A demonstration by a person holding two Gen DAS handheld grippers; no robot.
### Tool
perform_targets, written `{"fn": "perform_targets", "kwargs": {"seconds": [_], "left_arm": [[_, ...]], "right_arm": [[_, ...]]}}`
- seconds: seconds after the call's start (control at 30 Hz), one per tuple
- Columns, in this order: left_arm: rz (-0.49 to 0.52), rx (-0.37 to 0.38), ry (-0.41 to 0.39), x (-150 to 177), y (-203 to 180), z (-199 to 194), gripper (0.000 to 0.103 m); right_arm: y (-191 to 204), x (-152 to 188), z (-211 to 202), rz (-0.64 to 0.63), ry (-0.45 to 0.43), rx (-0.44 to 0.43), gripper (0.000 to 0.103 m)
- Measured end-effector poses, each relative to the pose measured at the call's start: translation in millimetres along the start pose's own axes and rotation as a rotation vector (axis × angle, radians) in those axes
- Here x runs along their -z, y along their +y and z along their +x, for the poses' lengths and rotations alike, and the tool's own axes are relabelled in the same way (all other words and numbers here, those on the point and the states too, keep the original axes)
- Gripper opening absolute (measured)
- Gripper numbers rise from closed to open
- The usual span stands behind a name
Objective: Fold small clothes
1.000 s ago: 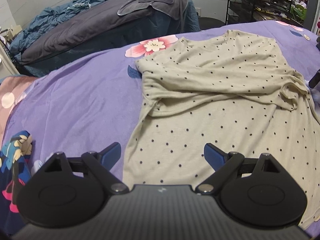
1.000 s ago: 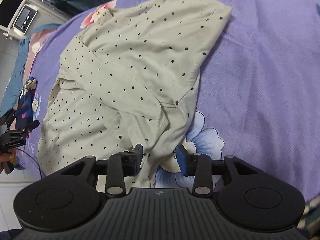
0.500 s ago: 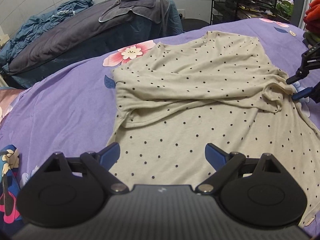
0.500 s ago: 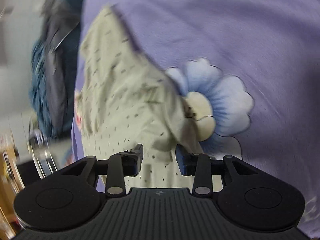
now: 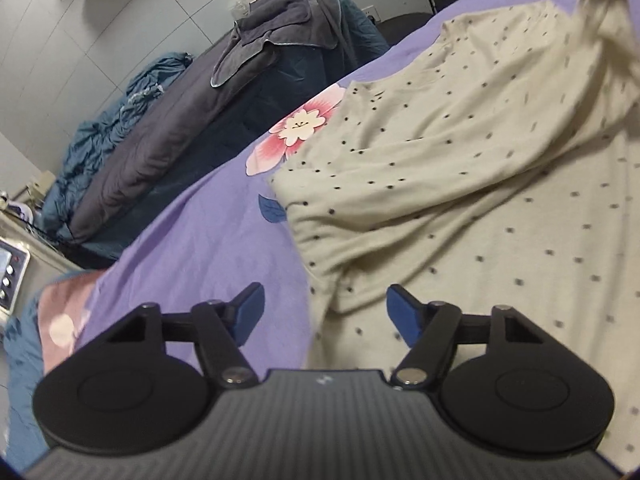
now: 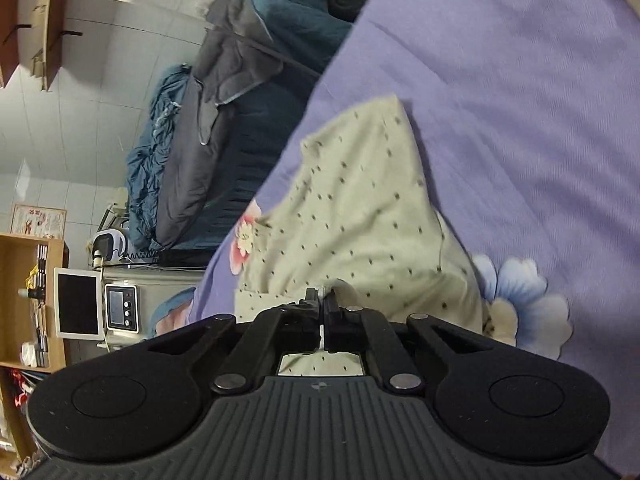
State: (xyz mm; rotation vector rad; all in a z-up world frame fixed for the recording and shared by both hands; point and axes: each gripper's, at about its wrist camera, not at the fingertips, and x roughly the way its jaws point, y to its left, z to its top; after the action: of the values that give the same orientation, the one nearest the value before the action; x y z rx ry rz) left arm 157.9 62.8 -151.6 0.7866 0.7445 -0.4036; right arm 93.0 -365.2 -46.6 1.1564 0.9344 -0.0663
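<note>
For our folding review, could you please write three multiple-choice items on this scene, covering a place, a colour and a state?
1. Where does the dotted shirt lie?
A. on the purple bedsheet
B. on a wooden desk
C. in a basket

2. What colour is the flower printed beside the shirt's far corner in the left wrist view?
A. yellow
B. pink
C. green

3. How is the right gripper?
A. wide open above the sheet
B. shut on a towel
C. shut on the shirt's fabric

Answers: 1 A, the sheet shows all around the shirt; 2 B, pink petals with a pale centre; 3 C, beige dotted cloth bunches at its closed tips.
</note>
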Motion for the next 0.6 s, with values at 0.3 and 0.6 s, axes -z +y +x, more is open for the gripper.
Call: {"fn": "perform_targets", "kwargs": {"seconds": [0.3,0.6], "left_arm": [[0.088,-0.03,0.064,-16,-16,66,0.026],[-0.516,0.012,0.167,21,88,76,0.016]], "right_arm": [[-1,-1,8,0.024,0.029,-0.002,0.004],[8,-9,28,-0.079,0.14,0.013,0.004]]}}
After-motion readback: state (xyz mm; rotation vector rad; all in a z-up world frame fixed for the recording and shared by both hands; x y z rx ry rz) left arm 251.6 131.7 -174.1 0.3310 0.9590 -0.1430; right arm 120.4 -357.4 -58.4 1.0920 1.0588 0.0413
